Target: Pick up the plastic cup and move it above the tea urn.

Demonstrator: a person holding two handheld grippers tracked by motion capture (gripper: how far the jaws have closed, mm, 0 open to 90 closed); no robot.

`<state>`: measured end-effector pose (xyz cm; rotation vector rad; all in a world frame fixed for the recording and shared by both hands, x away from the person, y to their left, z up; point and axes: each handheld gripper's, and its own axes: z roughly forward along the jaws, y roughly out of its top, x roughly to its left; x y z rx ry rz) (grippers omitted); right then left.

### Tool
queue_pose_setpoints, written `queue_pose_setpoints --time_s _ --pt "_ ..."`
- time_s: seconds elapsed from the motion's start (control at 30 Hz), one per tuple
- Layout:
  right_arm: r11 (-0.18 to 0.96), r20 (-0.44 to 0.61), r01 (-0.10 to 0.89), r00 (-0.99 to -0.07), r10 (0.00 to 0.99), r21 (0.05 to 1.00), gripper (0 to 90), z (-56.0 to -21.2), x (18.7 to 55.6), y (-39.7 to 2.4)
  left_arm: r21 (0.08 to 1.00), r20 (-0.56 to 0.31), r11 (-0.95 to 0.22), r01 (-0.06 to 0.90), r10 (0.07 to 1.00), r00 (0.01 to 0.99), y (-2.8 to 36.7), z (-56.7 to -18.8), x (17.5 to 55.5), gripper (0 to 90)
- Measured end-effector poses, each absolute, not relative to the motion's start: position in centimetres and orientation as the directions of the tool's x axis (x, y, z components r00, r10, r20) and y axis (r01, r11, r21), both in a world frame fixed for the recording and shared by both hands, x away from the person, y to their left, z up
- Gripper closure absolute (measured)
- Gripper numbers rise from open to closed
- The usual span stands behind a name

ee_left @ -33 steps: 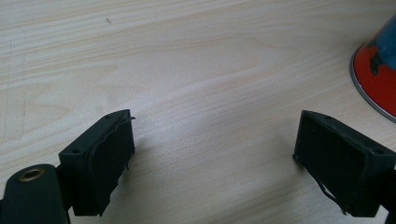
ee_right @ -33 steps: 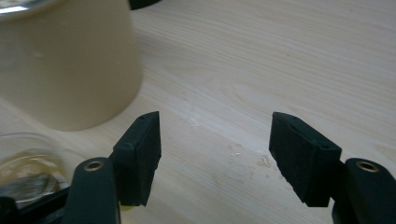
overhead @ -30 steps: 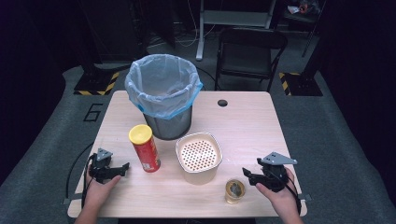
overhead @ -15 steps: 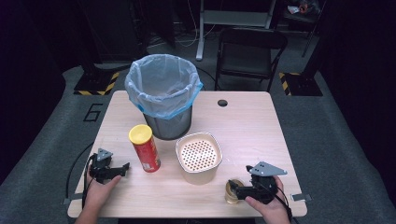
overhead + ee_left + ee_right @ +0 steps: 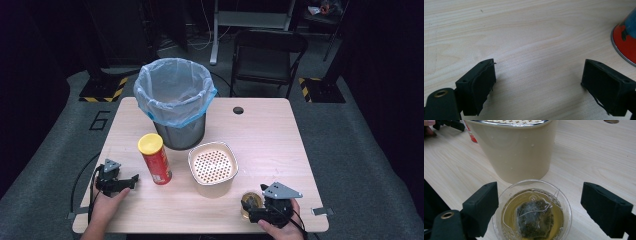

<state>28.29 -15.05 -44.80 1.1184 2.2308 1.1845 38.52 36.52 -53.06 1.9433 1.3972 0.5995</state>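
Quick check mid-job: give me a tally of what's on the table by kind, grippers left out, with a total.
Bins: 1, lined with a blue bag
Chip cans: 1, red with a yellow lid
Strainer containers: 1, beige
Cups: 1, clear, holding tea and a tea bag
Total: 4

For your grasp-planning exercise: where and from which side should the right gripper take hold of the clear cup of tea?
Grip the clear cup across its round wall, coming in level from the person's side. It stands upright, full of tea with a teabag, and the right gripper already straddles it, open.
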Motion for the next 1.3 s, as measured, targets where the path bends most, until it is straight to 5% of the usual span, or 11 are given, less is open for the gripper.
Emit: queue_pose_setpoints --time_s 0.57,1.3 --pt "0.352 -0.019 0.474 -0.575 0.818 0.807 12.5 -46.9 27.8 -14.0 0.735 -0.015 -0.21 0.645 0.946 0.325 36.5 -53.0 38.5 11.5" --pt "0.361 -0.025 0.491 -0.567 0.824 0.793 24.1 -48.3 27.9 -13.7 0.747 -0.009 -0.208 0.631 0.946 0.323 36.4 -53.2 38.7 11.4"
